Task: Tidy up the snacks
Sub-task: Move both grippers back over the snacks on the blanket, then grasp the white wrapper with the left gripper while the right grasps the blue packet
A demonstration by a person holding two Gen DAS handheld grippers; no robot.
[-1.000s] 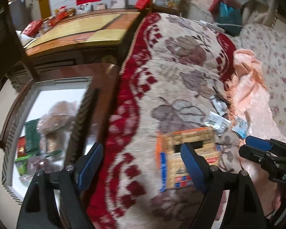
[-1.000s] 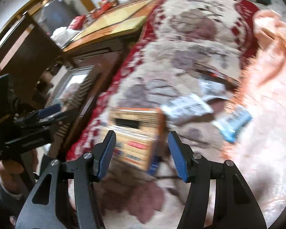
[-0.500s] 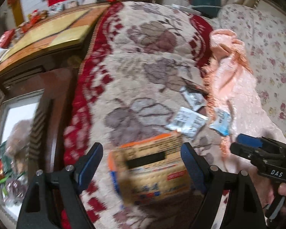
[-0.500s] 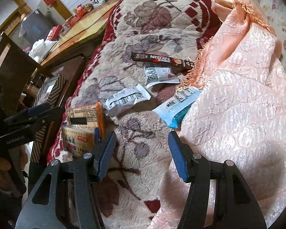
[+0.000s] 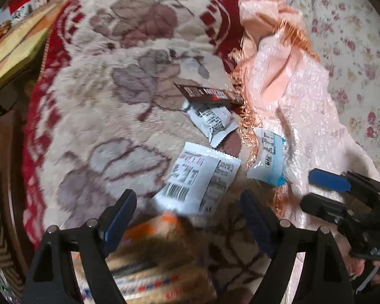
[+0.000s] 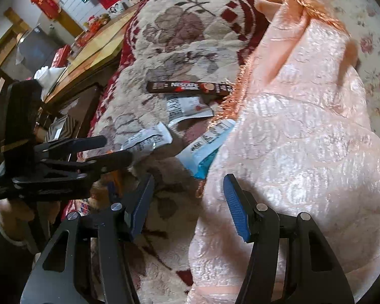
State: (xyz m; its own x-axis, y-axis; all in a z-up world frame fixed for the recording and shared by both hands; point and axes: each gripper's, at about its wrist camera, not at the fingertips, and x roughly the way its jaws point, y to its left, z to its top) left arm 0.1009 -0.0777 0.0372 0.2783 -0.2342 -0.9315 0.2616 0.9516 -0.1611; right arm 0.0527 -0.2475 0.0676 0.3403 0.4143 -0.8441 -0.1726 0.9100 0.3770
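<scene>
We see both grippers over a floral blanket (image 5: 109,116) w/ red border, pointing steeply down. Left gripper (image 5: 187,217) has its jaws spread wide, nothing between the pads; they hang above the blanket, w/ the orange snack box (image 5: 159,261) just below and partly under the left finger, blurred, lying on the blanket. Just ahead of the jaws lies a large white packet (image 5: 200,179) w/ barcode facing up. Farther on, a smaller white packet (image 5: 210,121), its far edge tucked under a dark brown Nescafe stick (image 6: 190,88). To the right, a blue-and-white packet (image 5: 266,159) sits at the fringe of a pink quilted cloth (image 6: 304,152), partly overlapped by it in the right wrist view.

Right gripper (image 6: 187,202) is also apart at the jaws, holding nothing; it hovers over the seam where blanket meets pink cloth, w/ the blue-and-white packet just ahead. In the right wrist view the left gripper shows at the left, held by a hand (image 6: 15,215), fingers reaching toward the large white packet. Wooden furniture (image 6: 93,50) stands beyond the blanket's edge.
</scene>
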